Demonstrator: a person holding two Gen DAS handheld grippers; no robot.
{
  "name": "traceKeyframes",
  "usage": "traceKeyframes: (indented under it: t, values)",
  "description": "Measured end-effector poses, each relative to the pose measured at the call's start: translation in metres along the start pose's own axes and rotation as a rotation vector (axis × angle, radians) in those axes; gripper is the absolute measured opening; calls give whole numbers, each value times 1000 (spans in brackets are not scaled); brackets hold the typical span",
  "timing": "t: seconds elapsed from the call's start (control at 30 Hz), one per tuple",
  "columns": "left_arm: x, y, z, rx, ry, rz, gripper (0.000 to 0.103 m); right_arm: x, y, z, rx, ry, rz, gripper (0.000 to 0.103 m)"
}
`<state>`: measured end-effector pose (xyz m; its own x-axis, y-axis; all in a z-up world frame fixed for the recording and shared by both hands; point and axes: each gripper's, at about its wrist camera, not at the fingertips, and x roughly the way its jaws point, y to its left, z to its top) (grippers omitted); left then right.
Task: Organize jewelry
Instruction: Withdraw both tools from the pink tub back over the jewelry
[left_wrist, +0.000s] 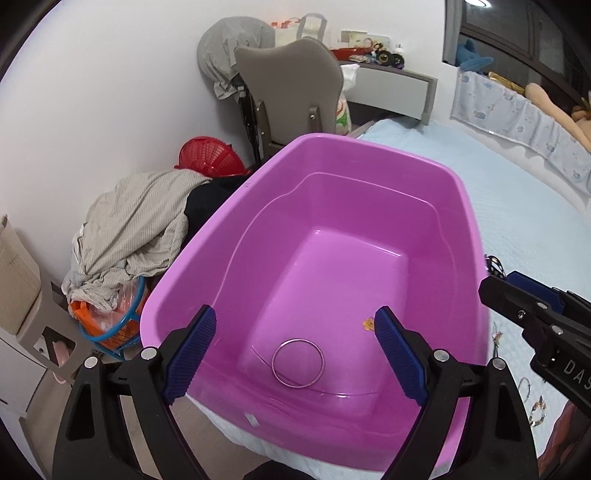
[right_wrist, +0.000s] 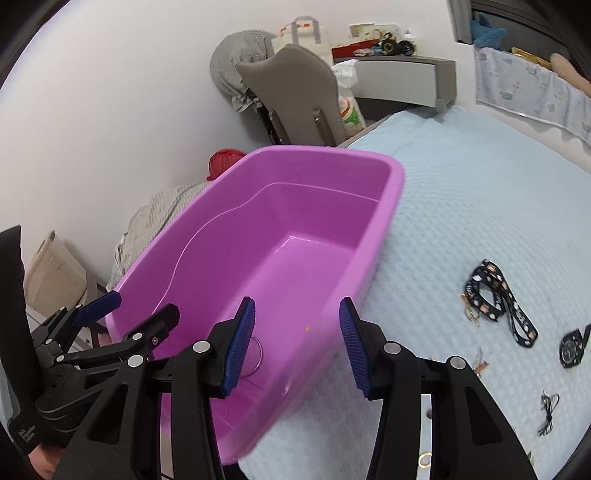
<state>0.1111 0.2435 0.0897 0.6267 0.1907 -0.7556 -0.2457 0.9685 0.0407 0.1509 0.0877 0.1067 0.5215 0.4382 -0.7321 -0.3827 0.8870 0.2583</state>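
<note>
A purple plastic tub (left_wrist: 207, 280) (right_wrist: 384, 236) rests on the pale blue bedspread at the bed's edge. On its floor lie a silver bangle (left_wrist: 297, 363) (right_wrist: 257, 350) and a small orange charm (left_wrist: 367, 324). My left gripper (left_wrist: 295, 350) hovers over the tub's near end, open wide, nothing between its blue pads. My right gripper (right_wrist: 297, 343) hangs over the tub's right rim, partly open and empty; it also shows in the left wrist view at the right edge (left_wrist: 532, 314). Loose jewelry lies on the bedspread: a black patterned lanyard (right_wrist: 496, 299), a black pendant (right_wrist: 572, 347), small earrings (right_wrist: 480, 363).
Left of the bed are a heap of striped cloth (left_wrist: 133, 236), a red basket (left_wrist: 210, 157) and a blue-and-orange basket (left_wrist: 110, 328). A grey chair (left_wrist: 291, 85) and a shelf with toys (right_wrist: 391, 51) stand at the back. The bedspread (right_wrist: 480, 192) stretches to the right.
</note>
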Motion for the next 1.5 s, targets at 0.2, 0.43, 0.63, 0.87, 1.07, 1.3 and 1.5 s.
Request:
traceKeyframes:
  t: [0.2,0.43,0.63,0.87,1.07,1.3,1.5]
  values:
    - [-21,-19,-12,31,-28,-19,86,-35,-12,-18,22,-65,-18,46]
    - [-47,-46,-35,61,-60,-68,86,-72,-36,-54,74,-111,-40,48]
    - [-65,-74,-56,90,-87,-128,86,-100,-62,-95,140,-129,-71,48]
    - [-71,-112,-86,141,-82,-197,87,-136,-106,-156,231,-141,-149,49]
    - [-64,-143,-119,176,-43,-248,88,-157,-152,-212,320,-120,-232,49]
    - [-43,-178,-152,232,15,-258,88,-170,-192,-259,371,-100,-334,57]
    - [-17,-197,-169,255,60,-253,88,-156,-223,-284,408,-55,-368,65]
